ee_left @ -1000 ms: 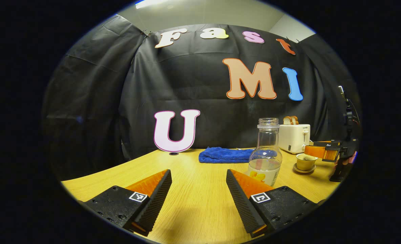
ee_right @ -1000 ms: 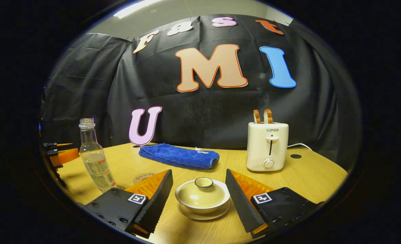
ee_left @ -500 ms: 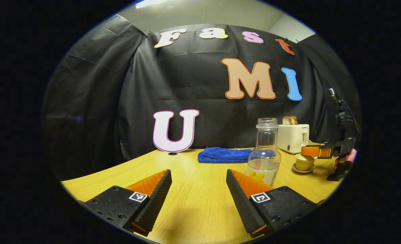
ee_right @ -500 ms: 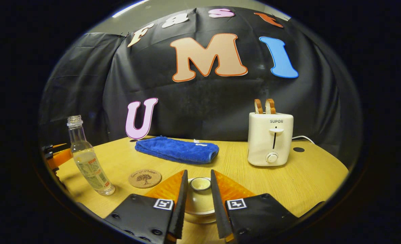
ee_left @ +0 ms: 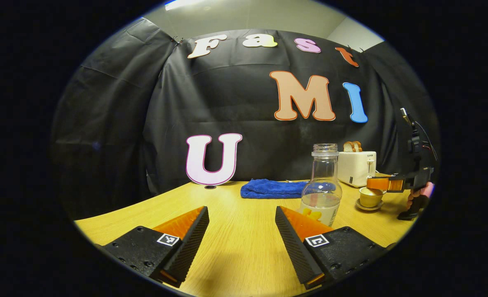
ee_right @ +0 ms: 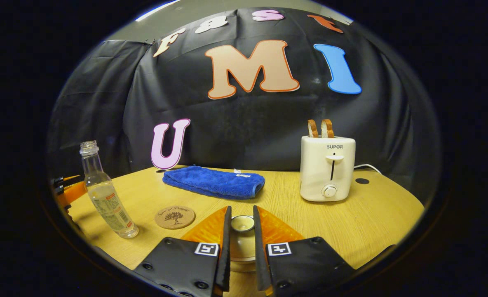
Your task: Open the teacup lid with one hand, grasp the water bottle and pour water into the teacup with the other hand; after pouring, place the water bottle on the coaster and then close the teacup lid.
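In the right gripper view my right gripper [ee_right: 241,211] is shut on the knob of the cream teacup lid [ee_right: 242,223], one finger pressing on each side. The teacup [ee_right: 240,258] under it is mostly hidden by the fingers. A clear water bottle [ee_right: 104,194] with no cap stands upright at the left, and a round cork coaster [ee_right: 174,217] lies between bottle and cup. In the left gripper view my left gripper [ee_left: 241,210] is open low over the table, and the bottle [ee_left: 321,187] stands just beyond its right finger. Farther right sits the teacup [ee_left: 369,198] on its saucer.
A folded blue towel [ee_right: 214,182] lies at the back of the wooden table [ee_right: 376,218]. A white toaster [ee_right: 327,173] holding two slices of bread stands at the back right, its cable trailing behind. A hand [ee_left: 421,196] holds the right gripper.
The right gripper came down over the teacup and closed from wide open onto the lid knob, tightening a little in the last half second. The left gripper has stayed still.
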`<state>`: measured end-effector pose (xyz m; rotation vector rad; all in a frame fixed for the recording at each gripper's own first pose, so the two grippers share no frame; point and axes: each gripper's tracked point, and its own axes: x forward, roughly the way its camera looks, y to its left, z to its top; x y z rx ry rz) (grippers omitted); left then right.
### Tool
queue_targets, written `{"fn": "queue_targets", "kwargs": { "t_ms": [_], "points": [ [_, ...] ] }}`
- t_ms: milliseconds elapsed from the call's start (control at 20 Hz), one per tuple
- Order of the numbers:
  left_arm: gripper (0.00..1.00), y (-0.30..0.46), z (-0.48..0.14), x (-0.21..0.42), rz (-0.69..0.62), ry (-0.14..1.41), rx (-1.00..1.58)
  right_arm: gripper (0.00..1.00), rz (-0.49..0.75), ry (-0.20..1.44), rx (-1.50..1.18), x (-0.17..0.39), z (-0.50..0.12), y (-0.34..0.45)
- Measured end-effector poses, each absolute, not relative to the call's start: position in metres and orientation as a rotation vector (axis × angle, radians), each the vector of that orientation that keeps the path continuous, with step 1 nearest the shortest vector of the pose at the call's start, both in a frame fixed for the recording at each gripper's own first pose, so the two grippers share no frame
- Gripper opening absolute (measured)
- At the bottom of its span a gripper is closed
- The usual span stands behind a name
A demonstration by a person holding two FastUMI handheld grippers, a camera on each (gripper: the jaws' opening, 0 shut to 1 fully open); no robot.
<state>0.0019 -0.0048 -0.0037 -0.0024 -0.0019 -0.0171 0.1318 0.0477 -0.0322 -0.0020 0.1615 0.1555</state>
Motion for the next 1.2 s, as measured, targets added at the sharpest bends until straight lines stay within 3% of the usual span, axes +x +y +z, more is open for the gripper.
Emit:
{"fn": "queue_targets", "kwargs": {
  "t_ms": [800, 1200],
  "points": [
    [0.95, -0.008, -0.003, 0.002, -0.029, -0.002, -0.002, 0.27, 0.116, 0.018, 0.001, 0.081, -0.009, 0.034],
    [0.94, -0.043, -0.003, 0.0, -0.204, -0.006, -0.007, 0.29, 0.049, 0.003, 0.0, 0.038, -0.005, 0.01]
  ]
}}
